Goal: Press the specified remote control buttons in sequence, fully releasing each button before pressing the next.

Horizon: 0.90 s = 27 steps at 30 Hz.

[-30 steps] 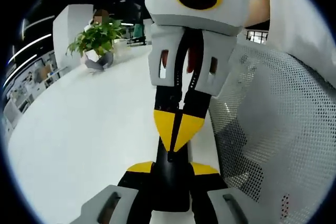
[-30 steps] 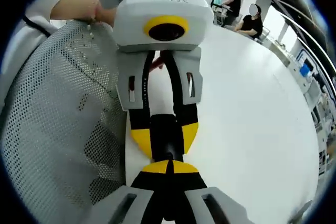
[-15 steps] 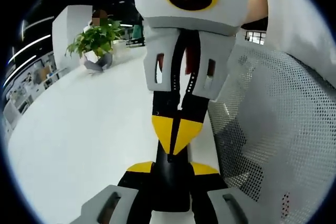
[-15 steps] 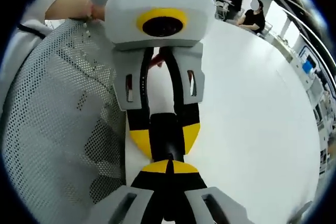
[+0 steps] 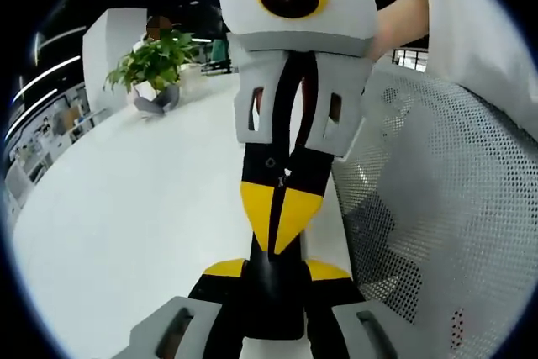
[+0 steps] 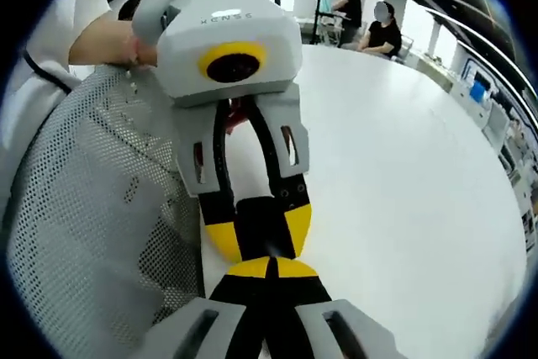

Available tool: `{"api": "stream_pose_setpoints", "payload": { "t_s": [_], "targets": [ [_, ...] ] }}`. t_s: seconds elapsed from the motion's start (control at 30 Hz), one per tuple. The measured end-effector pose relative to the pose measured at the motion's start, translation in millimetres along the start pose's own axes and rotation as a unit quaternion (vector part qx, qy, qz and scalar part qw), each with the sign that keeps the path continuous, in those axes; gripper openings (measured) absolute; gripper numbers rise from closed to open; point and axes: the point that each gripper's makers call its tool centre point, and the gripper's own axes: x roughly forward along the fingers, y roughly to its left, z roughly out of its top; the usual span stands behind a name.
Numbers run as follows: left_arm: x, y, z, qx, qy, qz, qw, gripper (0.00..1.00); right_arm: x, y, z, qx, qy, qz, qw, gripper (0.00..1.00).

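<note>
In the left gripper view my left gripper [image 5: 274, 270] is shut on a black remote control [image 5: 274, 296], whose end stands up between the yellow fingertips. My right gripper [image 5: 278, 233] comes down from above with its yellow tips together, and their point rests on the remote's near end. In the right gripper view my right gripper [image 6: 269, 266] is shut, its tip against the black remote control [image 6: 263, 223]. That remote sits between the yellow fingertips of the left gripper [image 6: 260, 233]. The remote's buttons are hidden.
A white table [image 5: 126, 208] stretches away to a potted plant [image 5: 155, 69] at its far end. A grey mesh chair back [image 5: 445, 208] stands close beside the grippers, and also appears as mesh [image 6: 84, 208]. Seated people [image 6: 378, 31] are at the table's far side.
The right gripper's body has shifted a little in the left view while its tip stays on the remote. The right view has rolled, so the left gripper now leans left.
</note>
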Motion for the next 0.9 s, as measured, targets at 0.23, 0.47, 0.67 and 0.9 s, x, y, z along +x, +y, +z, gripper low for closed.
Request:
{"api": "stream_pose_setpoints", "payload": {
  "t_s": [0.23,0.47,0.67,0.9],
  "targets": [
    [-0.3,-0.3,-0.5,-0.001,0.001,0.001,1.0000,0.25,0.7,-0.5,-1.6,-0.030,0.021,-0.001,0.9993,0.00],
    [-0.1,-0.4,-0.2,-0.001,0.002,0.001,1.0000,0.25,1.7,-0.3,-2.0,-0.045,0.020,-0.013,0.9987,0.00],
    [1.0,-0.2,-0.9,0.000,0.008,0.004,1.0000,0.25,3.2,-0.7,-1.5,-0.101,0.023,-0.047,0.9935,0.00],
    [1.9,-0.6,-0.9,0.002,0.021,0.010,0.9997,0.25,2.9,-2.8,-0.5,-0.047,0.019,-0.034,0.9981,0.00]
  ]
}}
